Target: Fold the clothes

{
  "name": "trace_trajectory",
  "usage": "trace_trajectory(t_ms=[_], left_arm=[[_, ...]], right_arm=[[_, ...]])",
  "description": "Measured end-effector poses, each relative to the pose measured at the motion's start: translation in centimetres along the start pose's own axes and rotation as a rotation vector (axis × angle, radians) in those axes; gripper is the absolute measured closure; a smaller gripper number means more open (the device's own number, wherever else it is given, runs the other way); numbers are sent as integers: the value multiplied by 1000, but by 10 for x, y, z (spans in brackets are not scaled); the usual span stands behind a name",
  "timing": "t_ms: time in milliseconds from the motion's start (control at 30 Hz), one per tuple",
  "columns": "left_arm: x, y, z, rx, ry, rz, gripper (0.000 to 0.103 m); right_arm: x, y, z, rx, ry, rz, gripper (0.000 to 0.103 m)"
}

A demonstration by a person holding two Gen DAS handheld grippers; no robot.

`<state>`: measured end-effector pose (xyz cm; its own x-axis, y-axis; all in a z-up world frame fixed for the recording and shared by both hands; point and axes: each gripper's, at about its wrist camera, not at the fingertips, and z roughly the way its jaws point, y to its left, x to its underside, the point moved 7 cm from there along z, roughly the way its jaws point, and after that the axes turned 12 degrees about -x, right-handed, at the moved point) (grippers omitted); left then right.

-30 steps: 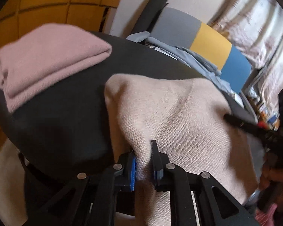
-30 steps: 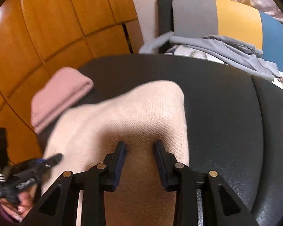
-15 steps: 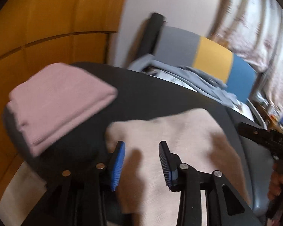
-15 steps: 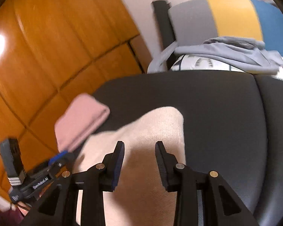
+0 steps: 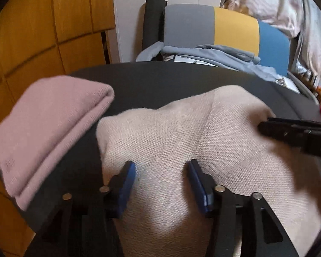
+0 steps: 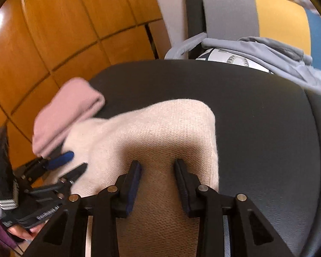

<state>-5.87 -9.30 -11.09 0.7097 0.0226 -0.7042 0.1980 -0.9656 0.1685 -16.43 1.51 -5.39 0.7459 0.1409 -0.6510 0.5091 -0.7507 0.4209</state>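
Observation:
A beige knit garment [image 5: 182,137] lies folded on a black cushioned seat [image 5: 164,83]; it also shows in the right wrist view [image 6: 160,132]. My left gripper [image 5: 161,169] is open just above its near left part, holding nothing. My right gripper [image 6: 158,169] is open above its near right part, also empty. Each gripper shows in the other's view: the right one [image 5: 297,131] at the garment's right edge, the left one [image 6: 68,165] at its left edge. A folded pink knit garment [image 5: 51,126] lies to the left on the seat, also in the right wrist view [image 6: 68,111].
Wooden panelling [image 5: 42,25] runs along the left. Behind the seat stands a chair with a grey, yellow and blue back [image 5: 224,25], with grey-blue clothes [image 5: 220,53] piled on it. A curtain [image 5: 278,4] hangs at the far right.
The left gripper has let go of the beige garment and opened wide. Both grippers rose and then came back down close over the garment. The garment now lies flat, folded.

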Motion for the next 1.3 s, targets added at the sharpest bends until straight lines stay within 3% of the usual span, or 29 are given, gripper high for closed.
trace_trajectory(t_ms=[100, 167, 233, 333, 367, 500, 567, 633, 733, 900, 1000, 1067, 1300], left_arm=[[-2, 4, -13, 27, -4, 21, 49], [1, 16, -23, 48, 16, -19, 45], [14, 28, -31, 66, 49, -99, 36], [32, 46, -45, 93, 97, -215, 36], [41, 46, -50, 95, 103, -217, 36], [65, 33, -51, 11, 105, -109, 35], [70, 31, -54, -15, 80, -103, 32], [73, 31, -54, -38, 65, -77, 27], [78, 39, -54, -34, 62, -74, 19], [72, 53, -51, 50, 116, -165, 18], [62, 58, -45, 89, 134, -220, 12], [54, 62, -41, 116, 145, -256, 8], [35, 70, -24, 198, 201, -348, 6]], right_arm=[[-2, 4, -16, -28, 14, -20, 69], [-2, 9, -39, -6, -8, -2, 68], [10, 12, -63, -26, -40, 45, 68], [32, 20, -94, -53, -70, 85, 68], [42, 23, -100, -56, -67, 80, 68], [88, 27, -91, 65, 43, 44, 68], [116, 24, -80, 115, 101, 40, 67], [126, 24, -85, 98, 19, 55, 67], [130, 20, -91, 63, -3, 111, 67], [111, 9, -101, -14, 36, 214, 65], [88, 10, -114, -39, -47, 206, 65], [68, 9, -114, -58, -76, 189, 56], [28, -2, -79, -152, -26, 256, 48]])
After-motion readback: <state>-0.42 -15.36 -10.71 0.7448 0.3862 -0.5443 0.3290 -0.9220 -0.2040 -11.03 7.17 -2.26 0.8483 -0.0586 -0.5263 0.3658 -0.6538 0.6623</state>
